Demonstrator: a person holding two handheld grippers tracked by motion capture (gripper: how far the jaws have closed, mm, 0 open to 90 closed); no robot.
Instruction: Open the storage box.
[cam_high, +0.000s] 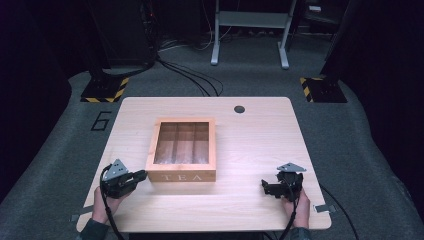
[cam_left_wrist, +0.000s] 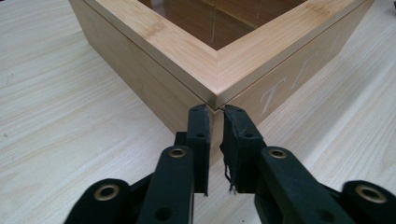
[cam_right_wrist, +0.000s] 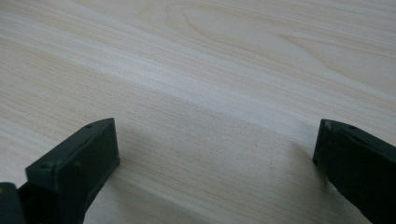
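The wooden tea box (cam_high: 181, 150) is set mid-table on the pale wood tabletop (cam_high: 260, 140); it is judged rigid, its glazed lid fragile, best taken at the lid's edge. The left gripper (cam_left_wrist: 214, 108) is pressed together at its near corner; the right gripper (cam_right_wrist: 215, 135) is spread over bare wood. Grey carpet (cam_high: 350, 130) lies around.

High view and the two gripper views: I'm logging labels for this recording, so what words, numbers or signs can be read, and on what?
"TEA": pale letters on the front wall of the wooden box, seen in part in the left gripper view.
"6": dark numeral on the grey floor left of the table.
Yellow-and-black hazard stripes on the stand bases carry no text.
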